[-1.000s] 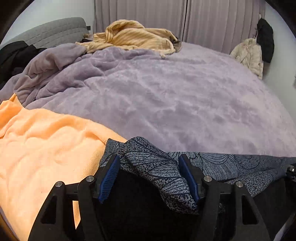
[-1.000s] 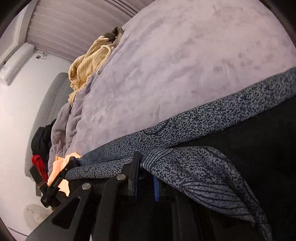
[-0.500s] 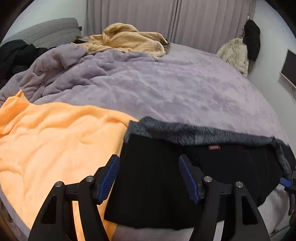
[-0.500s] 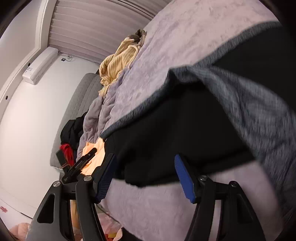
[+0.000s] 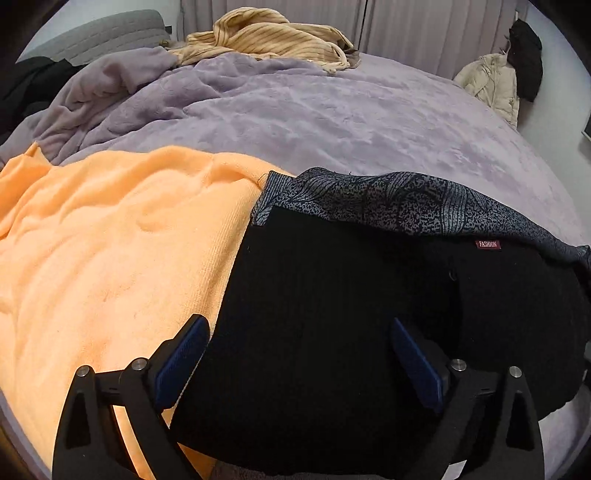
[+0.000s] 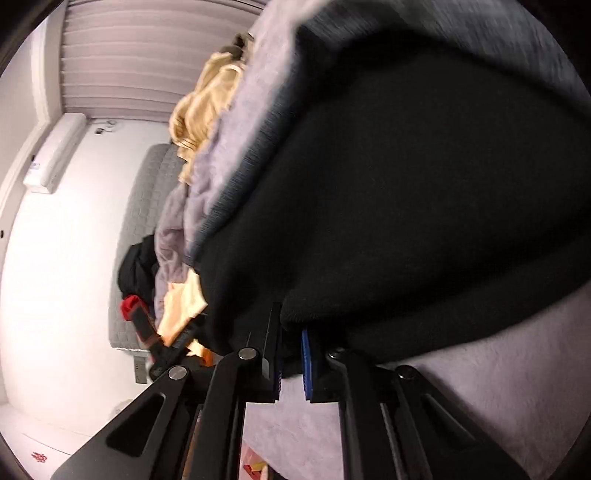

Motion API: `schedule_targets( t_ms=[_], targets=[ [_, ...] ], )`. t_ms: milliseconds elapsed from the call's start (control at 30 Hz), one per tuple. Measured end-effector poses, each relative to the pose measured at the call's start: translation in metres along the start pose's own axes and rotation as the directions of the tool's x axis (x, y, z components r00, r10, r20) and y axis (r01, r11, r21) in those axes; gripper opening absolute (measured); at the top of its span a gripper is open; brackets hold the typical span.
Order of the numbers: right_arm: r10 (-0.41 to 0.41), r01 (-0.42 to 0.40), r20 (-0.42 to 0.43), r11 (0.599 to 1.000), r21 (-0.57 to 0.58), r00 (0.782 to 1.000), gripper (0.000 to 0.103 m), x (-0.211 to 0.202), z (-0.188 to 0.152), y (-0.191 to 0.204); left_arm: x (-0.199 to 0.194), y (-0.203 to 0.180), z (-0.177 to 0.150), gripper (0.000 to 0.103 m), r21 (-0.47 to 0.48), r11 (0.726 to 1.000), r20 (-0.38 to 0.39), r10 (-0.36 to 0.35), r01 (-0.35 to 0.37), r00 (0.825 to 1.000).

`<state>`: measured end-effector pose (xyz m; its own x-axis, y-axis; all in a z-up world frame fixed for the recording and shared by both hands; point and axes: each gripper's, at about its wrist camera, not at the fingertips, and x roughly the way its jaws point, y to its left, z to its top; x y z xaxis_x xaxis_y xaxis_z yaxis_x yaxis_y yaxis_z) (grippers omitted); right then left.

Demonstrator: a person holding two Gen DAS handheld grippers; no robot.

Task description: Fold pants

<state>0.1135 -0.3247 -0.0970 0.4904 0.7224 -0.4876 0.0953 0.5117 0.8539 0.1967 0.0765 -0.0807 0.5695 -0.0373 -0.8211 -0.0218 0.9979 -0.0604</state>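
Pants (image 5: pixel 332 314) sit at the bed's (image 5: pixel 369 122) near edge right under my claws, towel (image 5: pixel 110 258) on their left, sweater (image 5: pixel 266 35) way back.

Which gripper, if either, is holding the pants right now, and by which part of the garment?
The right gripper is shut on the black near edge of the pants. The left gripper is open over the pants and holds nothing.

"FASHION" tag (image 5: pixel 487 244) on pants (image 5: pixel 332 314)
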Motion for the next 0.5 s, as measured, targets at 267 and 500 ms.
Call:
schedule_targets(
  t_ms=[267, 500],
  targets=[
    [-0.26, 0.268, 0.069, 0.949, -0.164, 0.963, 0.006, -0.04, -0.006, 0.019, 0.002, 0.003, 0.002, 0.103, -0.006, 1.0, 0.013, 0.018, -0.017, 1.0],
    [-0.356, 0.369, 0.097, 0.888, -0.276, 0.929, 0.031, -0.052, -0.011, 0.038, -0.051, 0.005, 0.013, 0.103, 0.028, 0.999, 0.11, 0.031, -0.034, 0.993]
  ],
)
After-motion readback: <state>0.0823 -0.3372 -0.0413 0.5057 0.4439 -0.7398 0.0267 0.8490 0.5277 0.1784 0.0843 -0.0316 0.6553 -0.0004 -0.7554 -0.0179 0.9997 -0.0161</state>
